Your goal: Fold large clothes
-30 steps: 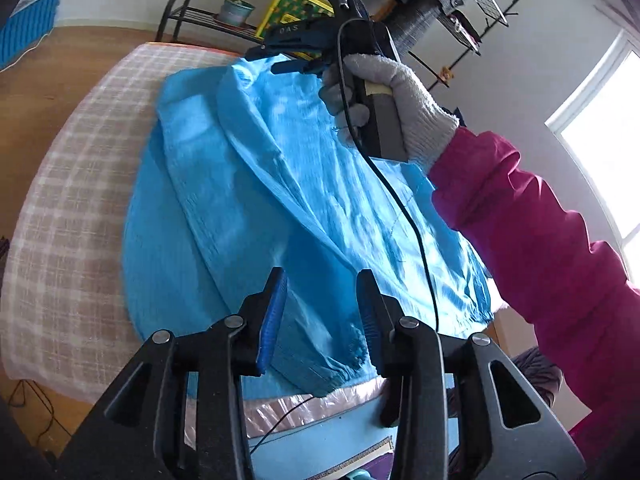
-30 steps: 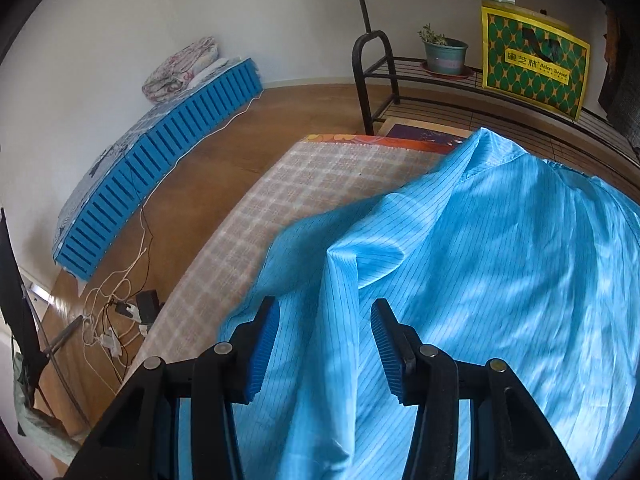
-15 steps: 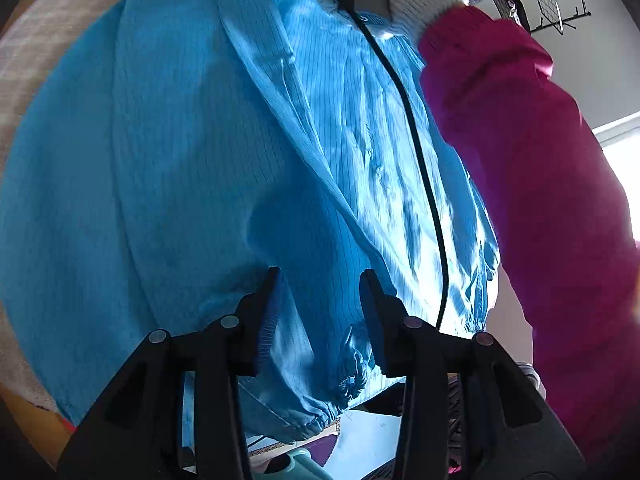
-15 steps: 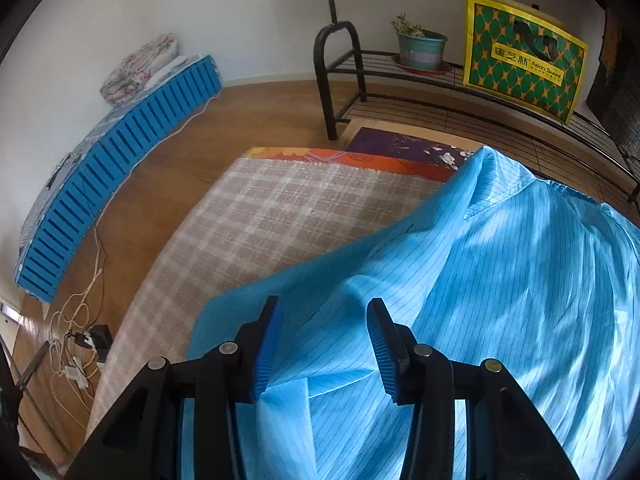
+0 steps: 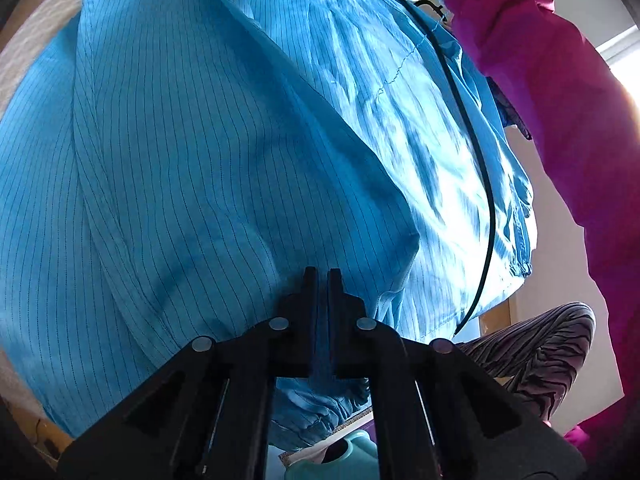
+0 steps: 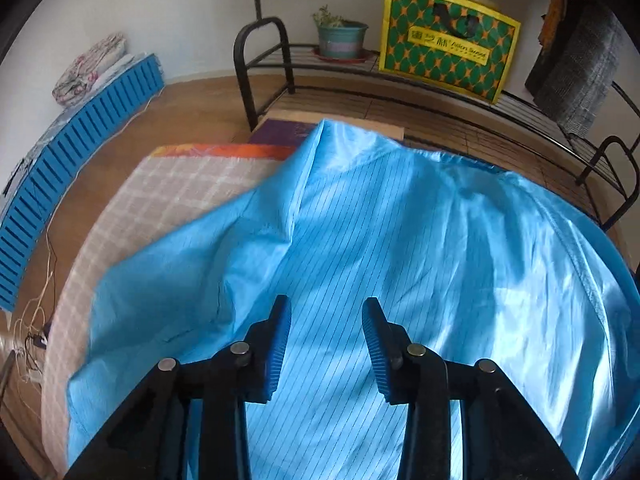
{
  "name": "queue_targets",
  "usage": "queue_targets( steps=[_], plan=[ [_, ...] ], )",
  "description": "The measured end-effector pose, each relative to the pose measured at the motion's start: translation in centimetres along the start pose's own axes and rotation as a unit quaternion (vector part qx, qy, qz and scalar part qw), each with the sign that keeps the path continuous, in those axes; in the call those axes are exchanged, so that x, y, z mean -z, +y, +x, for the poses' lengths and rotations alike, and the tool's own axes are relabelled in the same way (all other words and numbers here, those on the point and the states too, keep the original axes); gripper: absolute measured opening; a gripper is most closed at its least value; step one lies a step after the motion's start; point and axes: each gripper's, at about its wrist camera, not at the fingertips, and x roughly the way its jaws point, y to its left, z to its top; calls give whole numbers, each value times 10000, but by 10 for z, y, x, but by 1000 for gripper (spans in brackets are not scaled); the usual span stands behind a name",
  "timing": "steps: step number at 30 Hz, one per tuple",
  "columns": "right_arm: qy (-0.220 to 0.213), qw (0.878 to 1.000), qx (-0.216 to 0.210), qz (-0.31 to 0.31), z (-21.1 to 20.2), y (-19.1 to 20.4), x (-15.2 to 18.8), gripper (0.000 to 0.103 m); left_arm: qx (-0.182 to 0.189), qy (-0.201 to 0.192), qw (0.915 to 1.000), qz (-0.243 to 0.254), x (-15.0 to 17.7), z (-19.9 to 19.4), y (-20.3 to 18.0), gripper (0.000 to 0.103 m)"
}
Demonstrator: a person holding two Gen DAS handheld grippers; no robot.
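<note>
A large blue pinstriped garment (image 5: 200, 140) lies spread over a checked cloth (image 6: 168, 200) on the table. In the left wrist view my left gripper (image 5: 322, 276) is shut on a fold of the garment just above the gathered cuff (image 5: 320, 412), and the fabric puckers around the tips. The right wrist view shows the garment (image 6: 400, 240) near its collar end, with my right gripper (image 6: 326, 304) hovering over it. Its jaws are opening a little, fabric lies under the gap, and the pads press on nothing.
A person's magenta sleeve (image 5: 560, 100) and a black cable (image 5: 486, 200) cross the right of the left wrist view. Beyond the table stand a black metal rack (image 6: 260, 52), a plant pot (image 6: 342, 38), a green-and-yellow bag (image 6: 444, 60) and a blue slatted panel (image 6: 60, 160).
My left gripper has dropped onto the sleeve near the cuff and shut on the fabric. My right gripper has slid across the garment toward the collar end, staying open.
</note>
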Motion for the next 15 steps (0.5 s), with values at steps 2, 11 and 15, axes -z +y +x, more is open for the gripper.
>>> queue_targets(
  steps=[2, 11, 15],
  plan=[
    [-174, 9993, -331, -2, -12, 7, -12, 40, -1, 3, 10000, -18, -6, 7, 4, 2],
    [159, 9910, 53, -1328, 36, 109, -34, 41, -16, 15, 10000, 50, -11, 11, 5, 2],
    [528, 9833, 625, -1623, 78, 119, -26, 46, 40, 43, 10000, 33, -10, 10, 6, 2]
  ],
)
